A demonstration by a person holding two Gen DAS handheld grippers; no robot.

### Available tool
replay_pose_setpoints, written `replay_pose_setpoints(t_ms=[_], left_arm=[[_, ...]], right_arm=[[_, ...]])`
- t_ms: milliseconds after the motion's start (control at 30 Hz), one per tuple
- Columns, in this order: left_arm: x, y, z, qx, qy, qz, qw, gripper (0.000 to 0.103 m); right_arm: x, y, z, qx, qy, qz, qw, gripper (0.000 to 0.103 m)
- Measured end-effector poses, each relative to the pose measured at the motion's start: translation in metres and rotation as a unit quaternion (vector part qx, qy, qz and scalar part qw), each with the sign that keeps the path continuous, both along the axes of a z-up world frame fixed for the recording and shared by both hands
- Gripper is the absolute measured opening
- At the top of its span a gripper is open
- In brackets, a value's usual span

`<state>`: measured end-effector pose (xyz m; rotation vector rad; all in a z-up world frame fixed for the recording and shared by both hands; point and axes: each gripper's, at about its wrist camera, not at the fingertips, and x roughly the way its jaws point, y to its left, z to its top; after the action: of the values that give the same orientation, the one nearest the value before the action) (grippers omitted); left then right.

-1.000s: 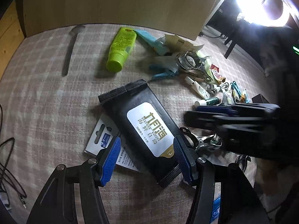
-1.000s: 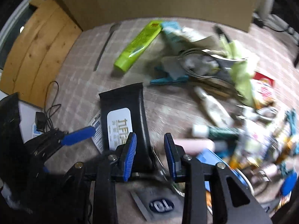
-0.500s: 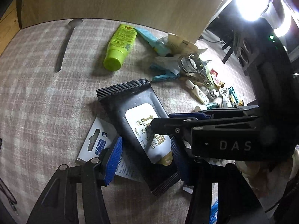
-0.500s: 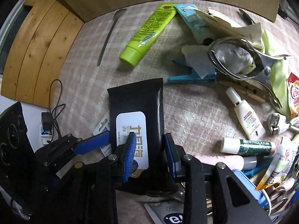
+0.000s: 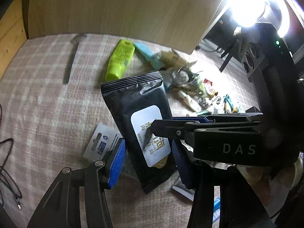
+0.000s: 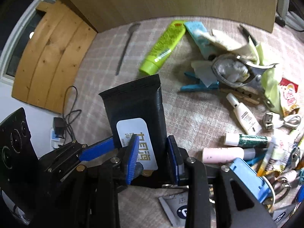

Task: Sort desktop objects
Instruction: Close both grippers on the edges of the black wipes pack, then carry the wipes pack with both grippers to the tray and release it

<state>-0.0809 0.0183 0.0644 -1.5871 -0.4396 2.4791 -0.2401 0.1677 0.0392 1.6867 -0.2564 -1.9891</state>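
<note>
A black wipes pack [image 5: 136,98] with a white label is tilted up off the checked cloth [image 5: 47,104], far end raised. My left gripper [image 5: 148,164] has it between its blue pads, which touch both side edges while the jaws are closing. My right gripper [image 6: 152,158] comes in from the right. One of its pads lies on the label and the other against the pack's [image 6: 136,102] right edge, with the pack filling the gap. In the left wrist view its fingers [image 5: 171,131] cross over the label.
A green tube [image 5: 119,62] and a spoon [image 5: 73,57] lie beyond the pack. A white card packet [image 5: 102,142] lies beneath it. Tubes, clips, tongs and wrappers are heaped to the right [image 6: 237,72]. A wooden board [image 5: 133,9] stands behind, and a cable [image 5: 7,161] trails at the left.
The right gripper moved in from the right onto the pack. The left pads drew closer together. The pack, flat on the cloth before, now tilts up with both grippers.
</note>
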Motion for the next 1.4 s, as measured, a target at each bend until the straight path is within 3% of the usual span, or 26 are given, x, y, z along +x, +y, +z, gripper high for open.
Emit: replay_pose_setpoints(t_ms=[400,600,867,1167,1400], left_arm=[[0.015,0.035,0.065,-0.025,0.060,-0.016,0.9978,0.047],[0.022,0.079,0.089,-0.023,0.081,-0.047,0.9953,0.047],[0.033,0.180,0.101,-0.005,0.095,-0.126,0.9875,0.047],[0.048,0.316,0.096,0.019,0.086,-0.228,0.9696,0.047],[0.065,0.395,0.088,0.024,0.069,-0.288,0.9548,0.047]], right_arm=[[0.026,0.039,0.070,-0.022,0.057,-0.023,0.998,0.031],[0.053,0.091,0.097,-0.018,0.080,-0.055,0.995,0.031],[0.104,0.200,0.115,0.002,0.091,-0.126,0.988,0.031],[0.172,0.341,0.112,0.029,0.078,-0.222,0.971,0.031],[0.214,0.416,0.101,0.040,0.061,-0.277,0.958,0.031]])
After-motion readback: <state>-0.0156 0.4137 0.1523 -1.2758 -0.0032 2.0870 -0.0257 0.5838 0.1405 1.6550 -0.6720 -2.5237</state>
